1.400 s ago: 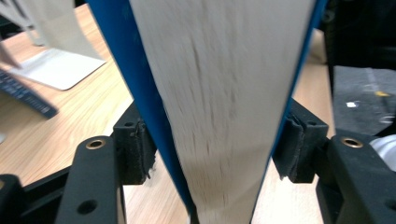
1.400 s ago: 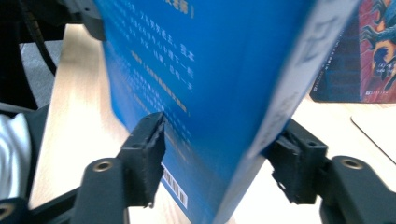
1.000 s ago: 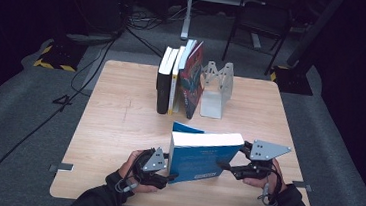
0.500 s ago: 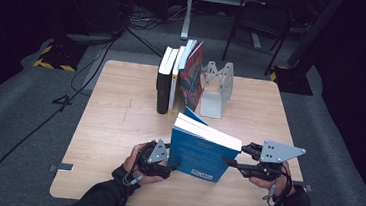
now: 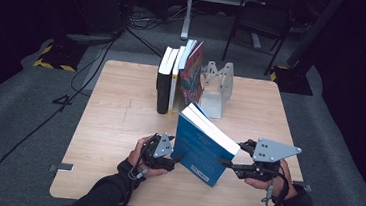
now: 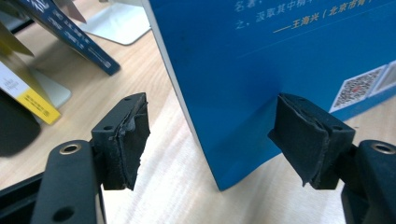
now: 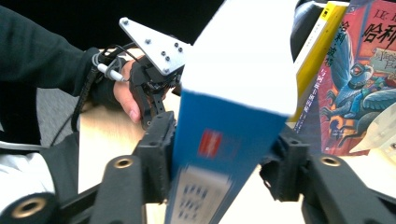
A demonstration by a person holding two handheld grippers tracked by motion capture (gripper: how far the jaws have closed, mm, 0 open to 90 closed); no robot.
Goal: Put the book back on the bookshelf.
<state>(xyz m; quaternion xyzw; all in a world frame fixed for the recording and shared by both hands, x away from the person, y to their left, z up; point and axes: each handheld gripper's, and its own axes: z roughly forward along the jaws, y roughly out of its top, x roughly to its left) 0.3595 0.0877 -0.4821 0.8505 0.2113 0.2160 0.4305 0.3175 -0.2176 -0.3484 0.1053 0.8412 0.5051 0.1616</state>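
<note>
A blue paperback (image 5: pixel 199 149) stands tilted on one lower corner near the table's front edge, its white page edge facing up and right. My right gripper (image 5: pixel 226 163) is shut on its spine side. In the right gripper view the jaws press both covers of the paperback (image 7: pixel 233 116) at my right gripper (image 7: pixel 223 144). My left gripper (image 5: pixel 173 157) sits at the book's left face. In the left gripper view, my left gripper (image 6: pixel 215 128) is open, its jaws wide apart around the lower corner of the paperback (image 6: pixel 261 70); the left pad (image 6: pixel 128 135) is clear of it.
Several books (image 5: pixel 175 80) stand upright at the back middle of the wooden table (image 5: pixel 119 117), the red one (image 5: pixel 191 78) leaning against a white metal bookend (image 5: pixel 217 83). Bare wood lies left and right. A chair and cables are on the floor beyond.
The blue book, held level between both grippers a second ago, has turned up onto its corner, its top swinging back and left. The right gripper has moved slightly right.
</note>
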